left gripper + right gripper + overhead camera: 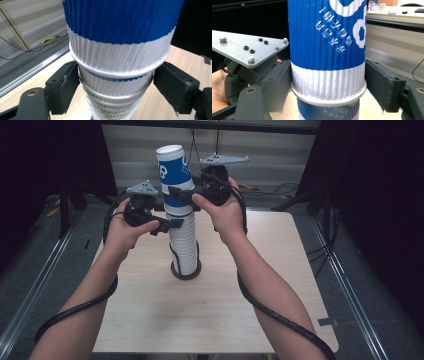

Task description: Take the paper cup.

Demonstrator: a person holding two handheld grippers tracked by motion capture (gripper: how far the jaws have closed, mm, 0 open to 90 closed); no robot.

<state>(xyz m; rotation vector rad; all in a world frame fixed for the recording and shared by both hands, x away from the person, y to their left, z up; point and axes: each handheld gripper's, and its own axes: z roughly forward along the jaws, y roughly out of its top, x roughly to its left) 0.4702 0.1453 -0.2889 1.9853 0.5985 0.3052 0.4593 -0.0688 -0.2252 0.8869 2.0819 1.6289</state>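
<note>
Both tongs clamp a tall stack of ribbed paper cups [181, 220].

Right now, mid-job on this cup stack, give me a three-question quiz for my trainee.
1. True or false: the stack of cups lies on its side on the table.
2. Which gripper clamps higher up the stack: A) left gripper B) right gripper?
3. What colour is the printed band on the top cup?

Key: 1. False, it stands upside down on a dark ring base. 2. B; its jaws press the top cup just above its rim, the left holds the cups below. 3. Blue.
</note>
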